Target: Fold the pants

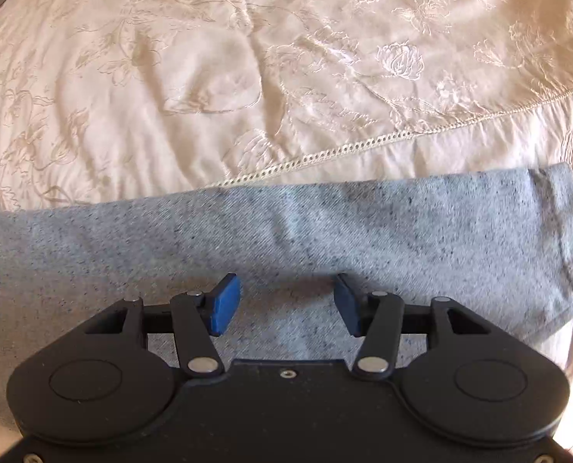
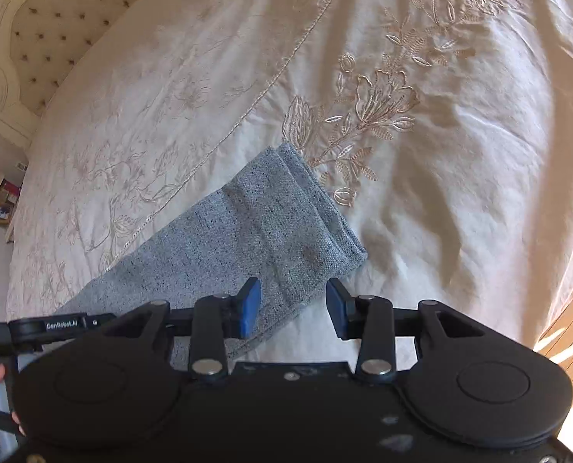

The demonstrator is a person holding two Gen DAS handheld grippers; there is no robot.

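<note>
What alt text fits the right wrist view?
The open right gripper hovers over the near edge of grey pants lying folded lengthwise on a cream embroidered bedspread, hem end pointing away. A tufted headboard sits at upper left; the left gripper's black body pokes in at the left edge.

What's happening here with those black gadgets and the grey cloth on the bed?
A person is folding a pair of grey pants on a bed with an embroidered cream bedspread, using a handheld tool in each hand. The legs appear to lie stacked on each other, hems together. Both the left claw and the right claw are open above the fabric and hold nothing. The right one is near the hem end.
</note>
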